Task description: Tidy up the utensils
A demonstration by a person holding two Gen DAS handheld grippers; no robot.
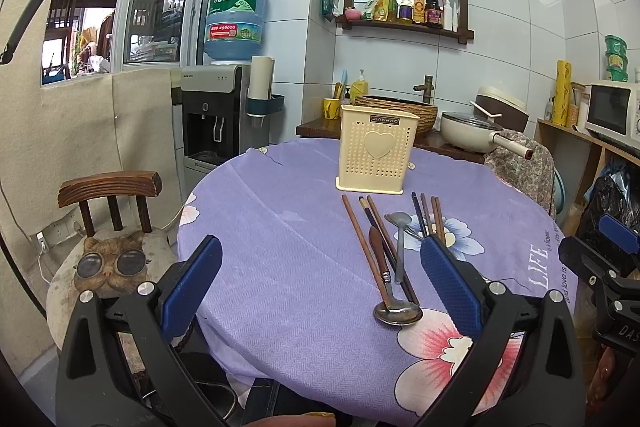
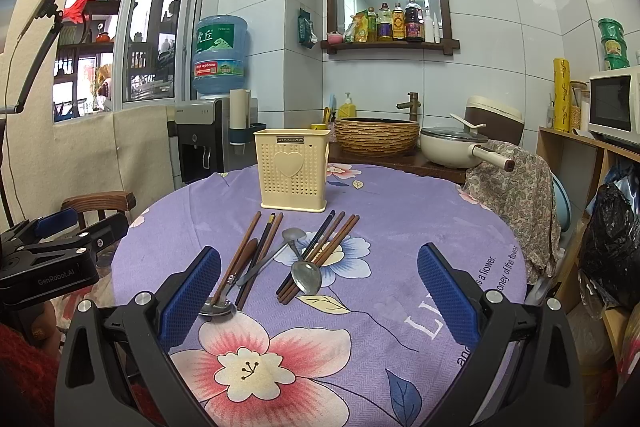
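Nothing looks sorted yet: brown wooden chopsticks [image 2: 248, 251] and steel spoons [image 2: 306, 277] lie before the cream perforated plastic holder [image 2: 294, 173]; the left gripper [image 1: 320, 291] and right gripper [image 2: 318, 291] hover, jaws spread and empty.

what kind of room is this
Most likely a home kitchen with a dining corner: a microwave on a shelf, a sink basin with a tap, and sauce bottles on a wall shelf behind the cloth-covered table.

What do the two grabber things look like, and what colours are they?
Both match. The left gripper and right gripper each have a black plastic frame with silver bolts, and two flat fingers covered in bumpy blue rubber pads. Seen from the right wrist camera, the left one's black body carries white lettering reading GenRobot.AI. No cables or sleeves show.
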